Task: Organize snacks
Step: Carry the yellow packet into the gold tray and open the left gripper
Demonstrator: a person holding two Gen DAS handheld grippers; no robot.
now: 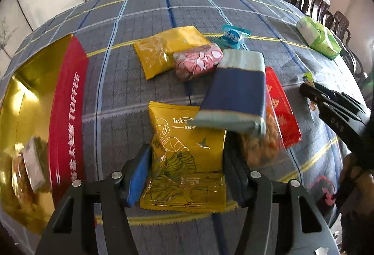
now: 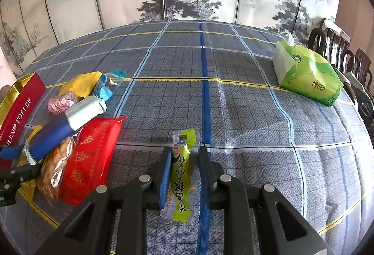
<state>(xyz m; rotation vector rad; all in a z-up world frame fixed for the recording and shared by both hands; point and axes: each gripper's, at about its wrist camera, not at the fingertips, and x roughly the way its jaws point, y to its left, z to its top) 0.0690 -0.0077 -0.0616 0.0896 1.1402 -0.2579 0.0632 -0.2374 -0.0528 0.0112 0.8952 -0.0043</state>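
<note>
The left gripper (image 1: 187,161) seems to squeeze a yellow snack bag (image 1: 187,161). The right gripper (image 2: 183,161) pinches a green candy (image 2: 181,175) near the table's (image 2: 257,114) front edge.

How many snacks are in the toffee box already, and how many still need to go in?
Done: the toffee box holds at least one packet; the blur hides more. In hand: the right gripper is shut on a green snack stick, and the left gripper straddles a yellow packet. Left: about six snacks on the tablecloth.
</note>
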